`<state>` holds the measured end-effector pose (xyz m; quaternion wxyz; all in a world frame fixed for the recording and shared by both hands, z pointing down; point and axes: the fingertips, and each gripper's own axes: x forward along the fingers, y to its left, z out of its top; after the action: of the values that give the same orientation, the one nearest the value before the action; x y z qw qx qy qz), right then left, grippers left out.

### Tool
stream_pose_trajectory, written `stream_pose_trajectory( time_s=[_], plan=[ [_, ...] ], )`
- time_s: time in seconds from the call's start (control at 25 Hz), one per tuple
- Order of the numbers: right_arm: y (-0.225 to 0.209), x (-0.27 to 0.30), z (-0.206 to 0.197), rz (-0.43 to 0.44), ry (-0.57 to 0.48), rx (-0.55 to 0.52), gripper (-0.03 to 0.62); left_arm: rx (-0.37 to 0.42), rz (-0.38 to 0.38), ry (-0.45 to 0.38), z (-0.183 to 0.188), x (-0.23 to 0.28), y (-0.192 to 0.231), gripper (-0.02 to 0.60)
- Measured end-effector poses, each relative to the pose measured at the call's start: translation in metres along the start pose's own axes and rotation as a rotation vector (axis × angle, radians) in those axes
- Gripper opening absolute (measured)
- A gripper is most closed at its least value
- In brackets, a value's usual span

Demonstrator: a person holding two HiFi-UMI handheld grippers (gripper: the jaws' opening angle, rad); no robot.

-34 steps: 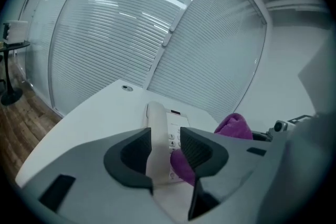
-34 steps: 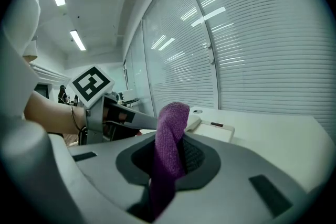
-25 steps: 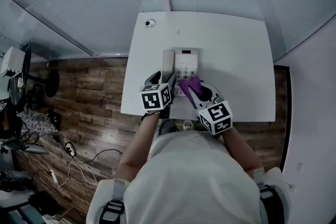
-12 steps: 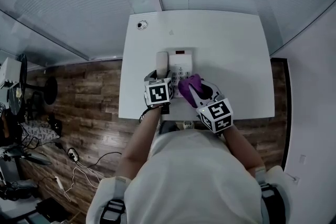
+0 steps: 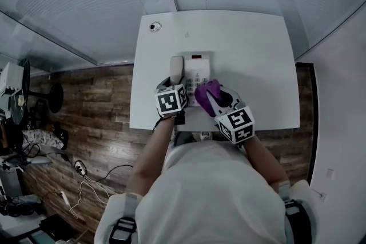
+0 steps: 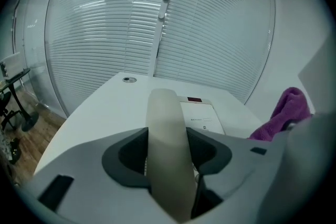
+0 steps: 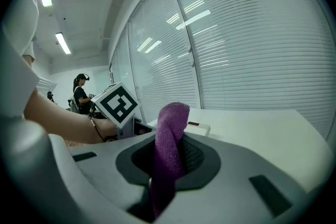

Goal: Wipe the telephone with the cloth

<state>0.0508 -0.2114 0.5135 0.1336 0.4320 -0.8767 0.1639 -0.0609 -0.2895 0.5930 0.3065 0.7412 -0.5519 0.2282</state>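
Over the last second the left tongs (image 6: 168, 165) have slid forward round the near end of the handset (image 6: 165, 128), and their jaws are closing on it; the cream handset fills the gap and its sides look to meet both dark pads. The handset lies in its cradle along the left side of the telephone (image 5: 198, 72), which sits near the front edge of the white tabletop (image 5: 251, 54). The right tongs (image 7: 168, 165) have barely moved: they stay clamped on the purple cloth (image 7: 169, 144), whose free end hangs over the lower right of the keypad. This looks like a grip taken to steady or lift the handset so the cloth can work on it or beneath it; no wiping stroke shows yet. The left forearm reaches straight ahead, tongs pointing along the handset. The right arm is bent, its tongs angled in towards the left.
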Motion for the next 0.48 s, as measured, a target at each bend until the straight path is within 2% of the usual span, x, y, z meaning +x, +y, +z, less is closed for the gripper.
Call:
stream_pose_trajectory(
  time_s=[0.2,0.48],
  plan=[
    [0.001,0.001,0.002,0.003,-0.006,-0.004,0.06,-0.041,-0.056,-0.004,0.002,-0.008,0.0,0.224],
    [0.003,0.002,0.008,0.005,-0.02,-0.009,0.06,-0.141,-0.142,-0.039,0.001,-0.027,-0.003,0.224]
  ],
)
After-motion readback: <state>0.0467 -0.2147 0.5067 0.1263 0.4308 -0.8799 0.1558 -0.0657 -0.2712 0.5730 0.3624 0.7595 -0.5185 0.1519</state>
